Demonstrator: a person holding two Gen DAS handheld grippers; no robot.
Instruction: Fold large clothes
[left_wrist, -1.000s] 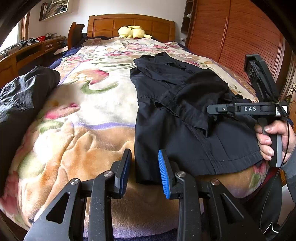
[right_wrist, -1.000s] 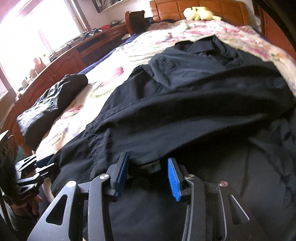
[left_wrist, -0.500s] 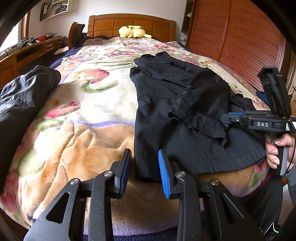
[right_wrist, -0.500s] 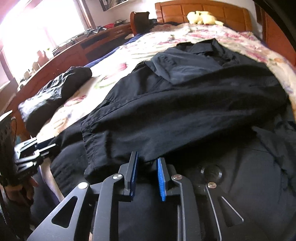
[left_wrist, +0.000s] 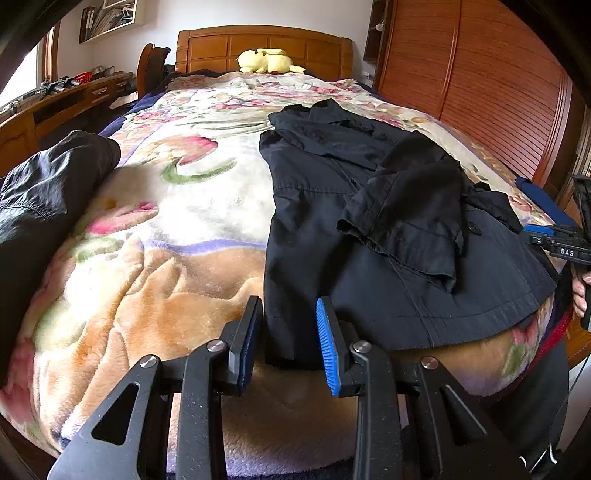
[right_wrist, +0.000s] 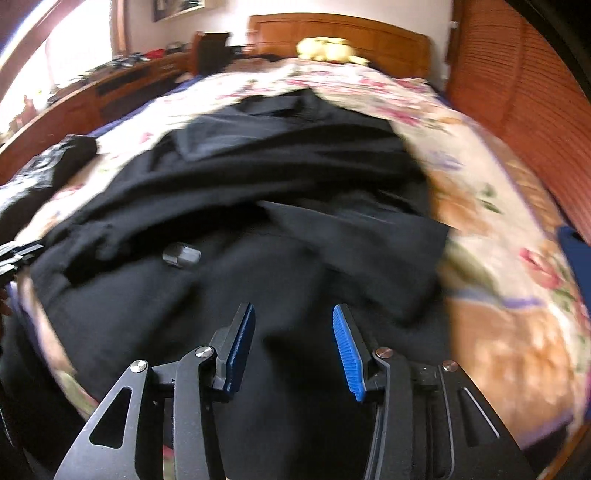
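Left wrist view: both the left gripper (left_wrist: 290, 341) and right gripper (right_wrist: 293, 349) gape empty, so the coat's (left_wrist: 369, 236) loosely draped sleeve (left_wrist: 402, 218) could slide unfolded.

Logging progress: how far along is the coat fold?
Done: one sleeve lies folded across the black coat. In hand: nothing; the left hand-held gripper and right hand-held gripper are open. Left: the body remains spread on the blanket.

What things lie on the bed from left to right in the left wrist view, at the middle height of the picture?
Dark jacket → flowered blanket → black coat → folded-over sleeve → right gripper
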